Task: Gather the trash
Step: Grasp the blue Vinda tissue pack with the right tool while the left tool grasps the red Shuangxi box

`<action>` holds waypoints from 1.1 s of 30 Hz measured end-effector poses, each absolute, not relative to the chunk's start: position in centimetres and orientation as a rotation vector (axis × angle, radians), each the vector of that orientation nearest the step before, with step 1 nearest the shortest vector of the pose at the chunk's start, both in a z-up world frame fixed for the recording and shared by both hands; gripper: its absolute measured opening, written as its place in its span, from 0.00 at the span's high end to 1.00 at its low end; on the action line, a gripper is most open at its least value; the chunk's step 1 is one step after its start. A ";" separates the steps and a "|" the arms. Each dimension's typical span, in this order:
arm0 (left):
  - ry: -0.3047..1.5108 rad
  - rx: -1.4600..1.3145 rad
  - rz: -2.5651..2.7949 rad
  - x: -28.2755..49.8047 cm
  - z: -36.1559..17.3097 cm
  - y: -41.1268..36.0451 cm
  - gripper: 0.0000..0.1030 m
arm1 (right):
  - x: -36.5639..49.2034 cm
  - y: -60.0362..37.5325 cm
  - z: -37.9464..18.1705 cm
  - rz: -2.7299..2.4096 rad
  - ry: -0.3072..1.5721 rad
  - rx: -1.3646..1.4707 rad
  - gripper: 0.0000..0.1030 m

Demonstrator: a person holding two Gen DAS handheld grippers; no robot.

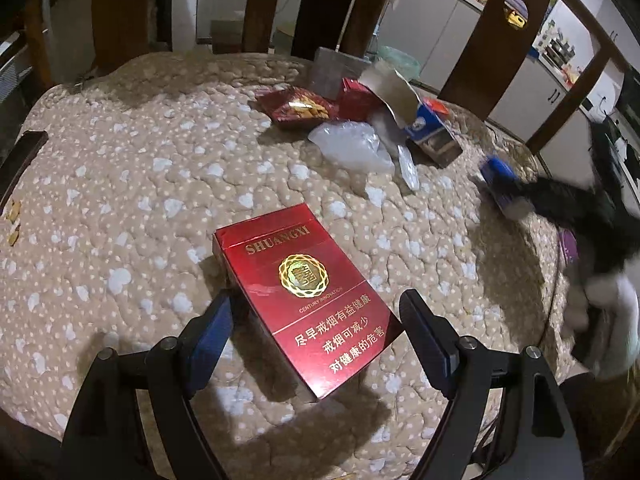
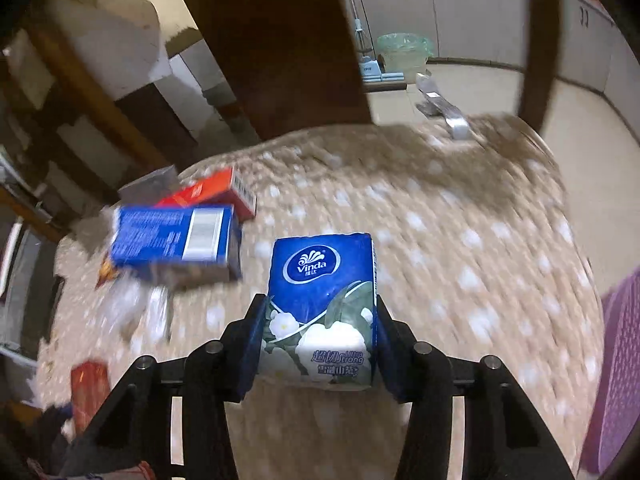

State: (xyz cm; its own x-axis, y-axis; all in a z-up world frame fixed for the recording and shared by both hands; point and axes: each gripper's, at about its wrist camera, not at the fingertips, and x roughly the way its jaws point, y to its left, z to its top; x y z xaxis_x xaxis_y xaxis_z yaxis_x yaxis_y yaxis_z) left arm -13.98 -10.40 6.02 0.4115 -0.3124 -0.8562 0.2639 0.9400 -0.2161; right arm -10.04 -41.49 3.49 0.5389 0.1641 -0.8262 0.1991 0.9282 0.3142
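A red cigarette pack (image 1: 304, 300) lies flat on the quilted beige table cover (image 1: 140, 184). My left gripper (image 1: 316, 320) straddles its near half, open, with the right pad clear of the pack. A blue Vinda tissue pack (image 2: 324, 304) sits between the pads of my right gripper (image 2: 320, 320), which is shut on it from both sides. In the left wrist view the right gripper (image 1: 560, 208) shows blurred at the right edge with that blue pack (image 1: 498, 180).
A heap of trash lies at the far side: a red snack wrapper (image 1: 296, 108), a red box (image 1: 356, 98), clear plastic (image 1: 352, 144) and a blue carton (image 1: 432, 132). Wooden chair backs (image 1: 508, 40) ring the table. A green-lined bin (image 2: 404, 54) stands on the floor.
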 end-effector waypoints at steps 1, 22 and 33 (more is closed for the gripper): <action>1.088 -0.053 -0.361 -13.9 6.1 -10.4 0.21 | -11.3 -41.7 3.5 -0.013 1.009 0.411 0.48; 1.125 0.046 -0.338 -15.4 5.9 -12.7 0.20 | -19.8 -42.6 3.0 0.002 0.977 0.382 0.44; 1.170 0.024 -0.214 -14.0 4.7 -11.8 0.20 | -19.3 -41.4 2.8 -0.007 0.987 0.312 0.33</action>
State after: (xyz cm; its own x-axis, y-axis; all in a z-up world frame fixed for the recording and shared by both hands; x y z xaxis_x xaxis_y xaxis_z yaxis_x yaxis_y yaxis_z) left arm -14.04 -11.82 4.67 0.3727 -0.1542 -0.9150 0.1793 0.9795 -0.0920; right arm -19.31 -41.38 2.78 0.5552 0.1344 -0.8208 0.1467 0.9556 0.2557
